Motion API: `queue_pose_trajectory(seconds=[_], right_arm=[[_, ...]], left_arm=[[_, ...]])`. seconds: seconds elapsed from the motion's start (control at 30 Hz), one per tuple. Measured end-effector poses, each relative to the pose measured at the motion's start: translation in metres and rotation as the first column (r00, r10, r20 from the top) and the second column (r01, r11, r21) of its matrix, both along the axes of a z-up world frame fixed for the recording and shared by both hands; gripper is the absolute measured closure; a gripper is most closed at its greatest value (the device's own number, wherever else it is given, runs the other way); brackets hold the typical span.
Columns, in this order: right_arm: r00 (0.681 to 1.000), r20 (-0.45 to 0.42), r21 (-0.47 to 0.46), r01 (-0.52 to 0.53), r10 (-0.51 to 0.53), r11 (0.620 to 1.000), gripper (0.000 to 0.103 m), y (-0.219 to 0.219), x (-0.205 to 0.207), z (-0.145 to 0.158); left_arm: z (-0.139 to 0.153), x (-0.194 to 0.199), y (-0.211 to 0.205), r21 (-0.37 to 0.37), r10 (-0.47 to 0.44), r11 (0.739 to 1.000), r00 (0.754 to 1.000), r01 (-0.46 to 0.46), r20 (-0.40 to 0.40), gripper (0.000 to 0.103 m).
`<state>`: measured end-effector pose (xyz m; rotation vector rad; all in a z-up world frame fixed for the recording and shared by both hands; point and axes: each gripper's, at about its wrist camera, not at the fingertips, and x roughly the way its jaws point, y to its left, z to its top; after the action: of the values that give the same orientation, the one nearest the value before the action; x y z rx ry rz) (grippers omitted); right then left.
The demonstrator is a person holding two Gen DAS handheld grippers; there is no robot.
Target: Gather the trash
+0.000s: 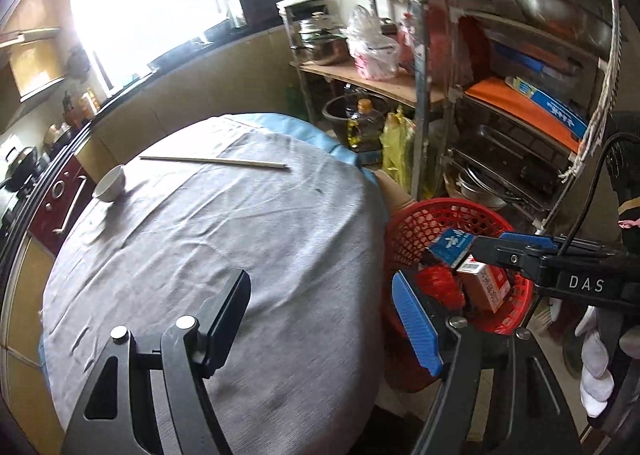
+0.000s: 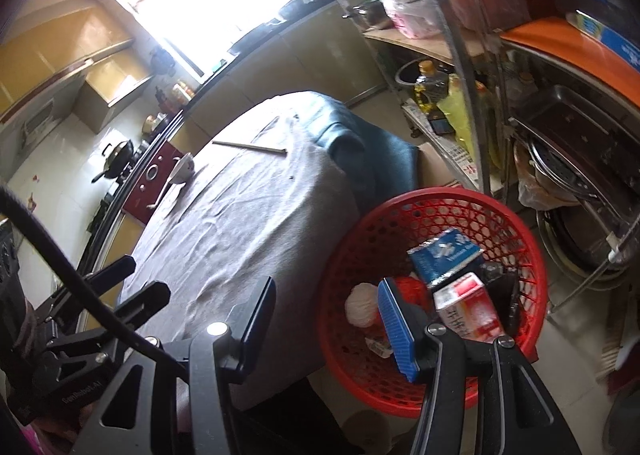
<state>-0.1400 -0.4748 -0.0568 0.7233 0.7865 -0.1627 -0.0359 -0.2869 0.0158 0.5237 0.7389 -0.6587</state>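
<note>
Left wrist view: I'm looking past the left tongs (image 1: 320,319), which are standing wide with nothing between them, hanging over the edge of the grey-clothed worktop (image 1: 208,239). Only a white bowl (image 1: 110,183) and a pair of chopsticks (image 1: 214,162) are sitting on it. The right tongs (image 1: 476,251) are reaching over the red basket (image 1: 404,231) on the floor beside it.

Right wrist view: the right tongs (image 2: 326,325) are gaping moderately, also empty. Right behind them the basket (image 2: 436,199) is holding the trash: a blue packet (image 2: 442,255), a red-and-white carton (image 2: 468,305), a white wad (image 2: 362,307).

I'm reckoning the drop-off is finishing. Next I'm checking the worktop for leftovers; I can't spot any trash there.
</note>
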Motion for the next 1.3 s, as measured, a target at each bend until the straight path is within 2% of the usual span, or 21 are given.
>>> queue_pose_trajectory(seconds=[0.3,0.47,0.73,0.93,1.2,1.3], right_arm=[[0.994,0.022,-0.044,-0.104,0.105,0.994,0.046,0.045,0.023,0.02],[0.982,0.031,-0.1,-0.182,0.186,0.978,0.046,0.079,0.041,0.033],[0.942,0.063,-0.179,-0.315,0.331,0.932,0.046,0.144,0.072,0.056],[0.905,0.076,-0.244,-0.39,0.419,0.888,0.046,0.189,0.091,0.071],[0.874,0.072,-0.305,-0.439,0.48,0.845,0.046,0.237,0.105,0.085],[0.866,0.074,-0.309,-0.451,0.494,0.837,0.046,0.248,0.105,0.088]], left_arm=[[0.015,0.009,0.054,-0.034,0.108,0.994,0.994,-0.108,0.018,0.029],[0.022,0.019,0.091,-0.059,0.207,0.977,0.978,-0.206,0.018,0.029],[0.031,0.035,0.155,-0.091,0.383,0.921,0.923,-0.379,0.033,0.029],[0.033,0.046,0.203,-0.103,0.494,0.866,0.868,-0.489,0.041,0.029],[0.037,0.053,0.252,-0.133,0.585,0.806,0.81,-0.577,0.028,0.029],[0.039,0.052,0.264,-0.14,0.603,0.793,0.796,-0.593,0.042,0.029]])
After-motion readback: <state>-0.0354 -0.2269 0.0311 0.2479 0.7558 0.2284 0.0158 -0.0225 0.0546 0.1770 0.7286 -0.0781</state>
